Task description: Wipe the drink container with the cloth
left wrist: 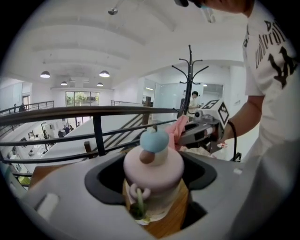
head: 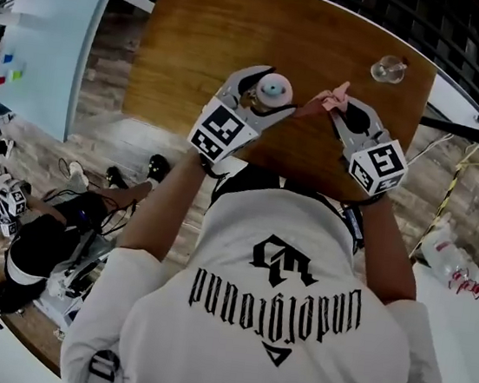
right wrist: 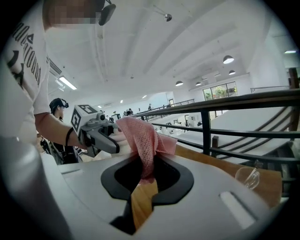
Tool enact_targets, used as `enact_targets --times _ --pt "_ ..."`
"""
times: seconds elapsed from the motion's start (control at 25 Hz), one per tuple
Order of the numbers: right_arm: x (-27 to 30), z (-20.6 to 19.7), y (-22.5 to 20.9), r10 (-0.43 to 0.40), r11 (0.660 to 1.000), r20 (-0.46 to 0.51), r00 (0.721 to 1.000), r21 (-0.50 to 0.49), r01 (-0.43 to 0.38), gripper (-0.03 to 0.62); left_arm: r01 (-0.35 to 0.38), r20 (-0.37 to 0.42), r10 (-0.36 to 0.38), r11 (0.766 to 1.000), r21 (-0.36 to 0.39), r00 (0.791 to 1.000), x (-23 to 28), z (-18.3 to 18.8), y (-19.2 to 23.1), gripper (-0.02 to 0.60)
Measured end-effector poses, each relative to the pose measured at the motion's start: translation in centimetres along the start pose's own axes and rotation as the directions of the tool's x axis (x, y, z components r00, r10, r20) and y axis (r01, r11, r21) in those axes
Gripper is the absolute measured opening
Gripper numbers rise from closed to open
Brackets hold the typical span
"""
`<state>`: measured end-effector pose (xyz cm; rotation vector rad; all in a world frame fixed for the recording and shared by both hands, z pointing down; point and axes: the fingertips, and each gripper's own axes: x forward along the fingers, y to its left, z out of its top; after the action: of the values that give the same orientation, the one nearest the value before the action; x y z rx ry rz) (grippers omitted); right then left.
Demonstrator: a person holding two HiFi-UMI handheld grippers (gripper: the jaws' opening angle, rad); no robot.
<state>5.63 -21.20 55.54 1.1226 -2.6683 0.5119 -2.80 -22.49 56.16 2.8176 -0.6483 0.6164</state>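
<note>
My left gripper (head: 262, 88) is shut on the drink container (head: 273, 91), a small cup with a pink lid and a pale blue knob, held upright over the wooden table (head: 207, 42). In the left gripper view the container (left wrist: 153, 168) fills the space between the jaws. My right gripper (head: 342, 108) is shut on a pink mesh cloth (head: 326, 101), which reaches toward the container's right side. The cloth (right wrist: 140, 140) hangs up out of the right jaws, and the left gripper (right wrist: 96, 129) shows just behind it. I cannot tell whether the cloth touches the container.
A clear glass (head: 388, 70) lies at the table's far right. A black metal railing (right wrist: 211, 112) runs behind the table. A second person (head: 21, 254) sits lower left beside cluttered gear. A black coat stand (left wrist: 190, 79) rises behind.
</note>
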Motion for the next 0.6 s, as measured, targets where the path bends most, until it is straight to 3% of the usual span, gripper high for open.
enact_targets --times 0.32,0.6 --pt "1.9 -2.4 -0.4 -0.038 0.999 -0.042 0.998 0.014 0.038 0.048 0.005 -0.091 -0.008 1.000 -0.027 0.996 2.5 -5.3 2.0 0.390" --pt "2.1 -4.0 -2.0 -0.093 0.995 -0.080 0.992 0.037 0.096 0.048 0.004 -0.162 -0.002 1.000 0.013 0.987 4.9 -8.7 3.1 0.390"
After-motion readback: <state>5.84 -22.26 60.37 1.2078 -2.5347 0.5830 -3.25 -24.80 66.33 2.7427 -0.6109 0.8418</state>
